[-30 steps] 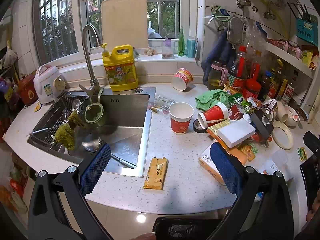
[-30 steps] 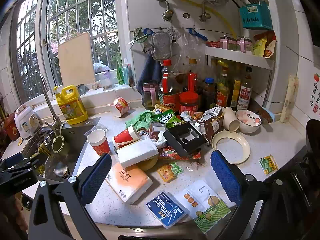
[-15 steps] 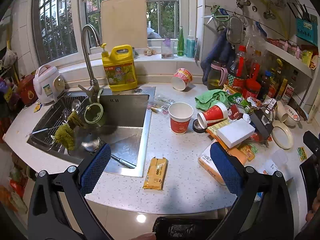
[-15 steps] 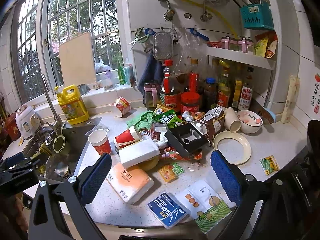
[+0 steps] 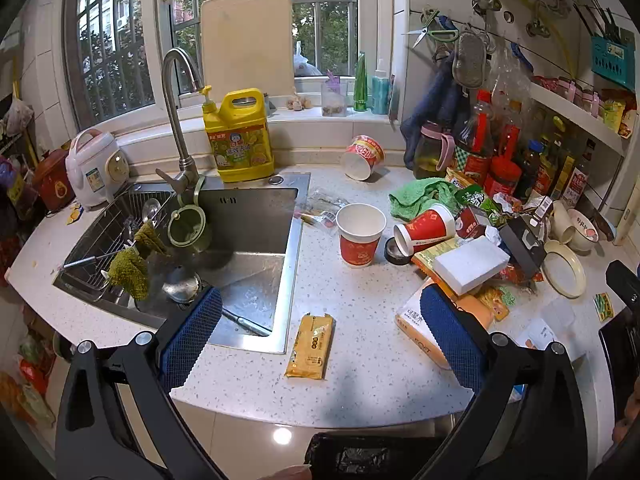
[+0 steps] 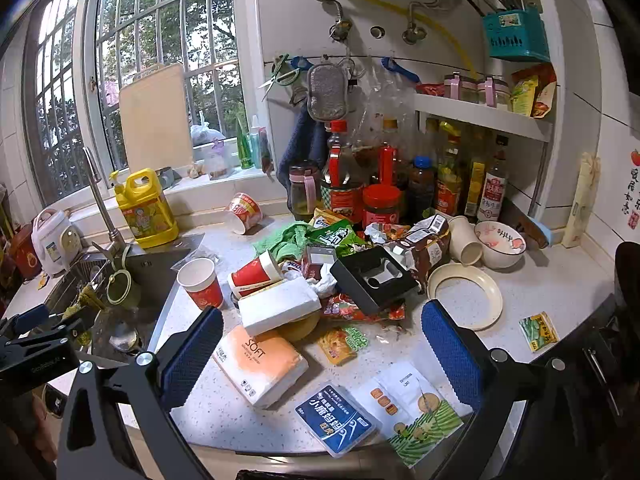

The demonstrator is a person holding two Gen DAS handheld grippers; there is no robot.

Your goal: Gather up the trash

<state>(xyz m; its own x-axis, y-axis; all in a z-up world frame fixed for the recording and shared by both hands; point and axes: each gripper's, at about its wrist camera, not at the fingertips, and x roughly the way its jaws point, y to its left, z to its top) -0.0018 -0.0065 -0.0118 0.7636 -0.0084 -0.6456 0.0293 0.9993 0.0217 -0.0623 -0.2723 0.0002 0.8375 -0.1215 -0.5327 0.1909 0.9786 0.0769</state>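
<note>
My left gripper (image 5: 320, 332) is open and empty above the counter's front edge. A yellow wrapper (image 5: 310, 346) lies flat between its fingers. An upright red paper cup (image 5: 360, 234) and a tipped red cup (image 5: 424, 228) stand beyond. My right gripper (image 6: 322, 354) is open and empty over an orange tissue pack (image 6: 260, 362), a small yellow-green packet (image 6: 342, 344), a blue packet (image 6: 336, 420) and a white-green packet (image 6: 416, 408). A black trash bag (image 5: 360, 458) opens below the counter edge.
A steel sink (image 5: 224, 248) with tap and yellow detergent jug (image 5: 240, 136) lies at left. A pile of wrappers, a black tray (image 6: 374, 280), a green cloth (image 6: 288, 240) and sauce bottles (image 6: 384, 184) crowd the back right. A cream ring (image 6: 466, 294) and bowl (image 6: 500, 244) sit at right.
</note>
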